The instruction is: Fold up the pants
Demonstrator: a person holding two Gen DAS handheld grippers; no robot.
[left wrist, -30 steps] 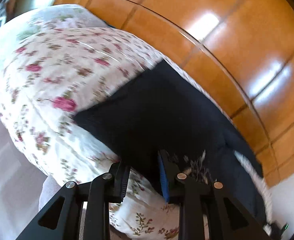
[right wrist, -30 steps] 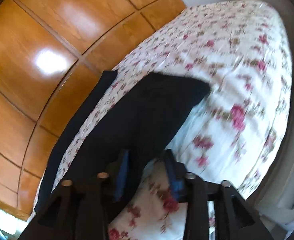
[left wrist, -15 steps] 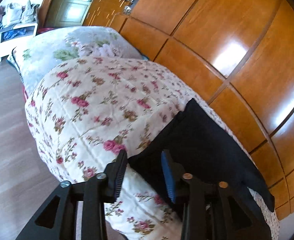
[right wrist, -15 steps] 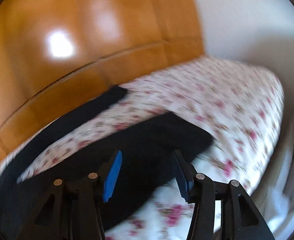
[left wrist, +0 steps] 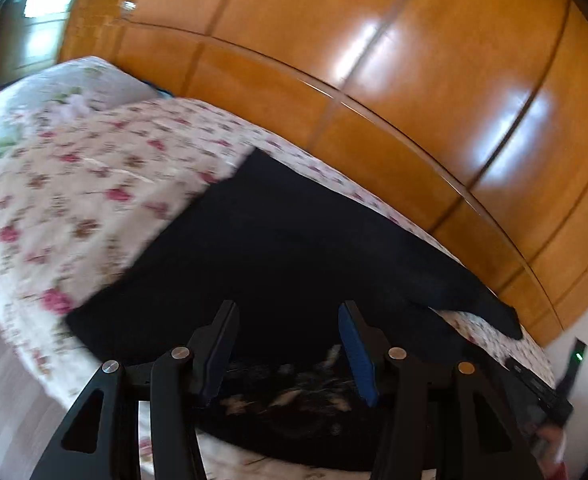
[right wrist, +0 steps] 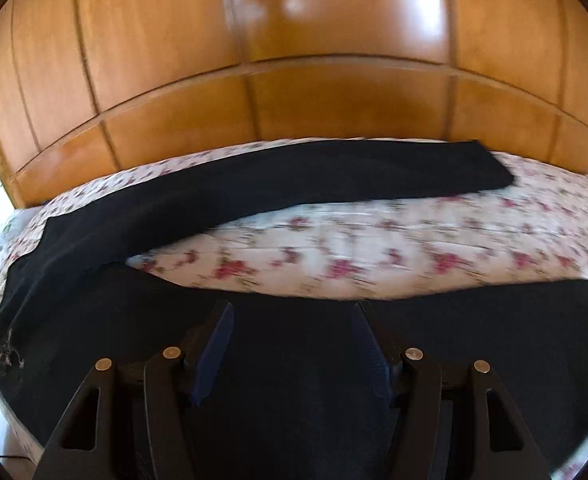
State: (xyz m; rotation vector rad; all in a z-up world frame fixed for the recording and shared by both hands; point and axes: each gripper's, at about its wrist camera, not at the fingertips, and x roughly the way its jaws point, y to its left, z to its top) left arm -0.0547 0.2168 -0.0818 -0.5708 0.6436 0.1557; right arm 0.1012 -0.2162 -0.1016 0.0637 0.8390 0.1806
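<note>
Black pants point(left wrist: 286, 248) lie spread flat on a floral bedspread point(left wrist: 74, 208). In the left wrist view my left gripper point(left wrist: 290, 312) hovers over the waist end, where a patterned inner lining point(left wrist: 294, 392) shows. Its jaws are opening and the pads press on nothing. In the right wrist view one leg point(right wrist: 333, 184) stretches along the far side of the bed and the other leg point(right wrist: 473, 340) lies close under my right gripper point(right wrist: 292, 312). Its jaws are opening too, with only the flat cloth below them.
A glossy wooden wardrobe point(right wrist: 294, 80) rises right behind the bed. A pale floral pillow point(left wrist: 66, 92) sits at the far left end. The wooden floor point(left wrist: 2, 408) shows at the near left. A black device with a green light point(left wrist: 577, 356) is at the right edge.
Both grippers have opened wider and come off the black cloth that they held. The right view has swung round to face the wardrobe. The left gripper has drawn back over the waist.
</note>
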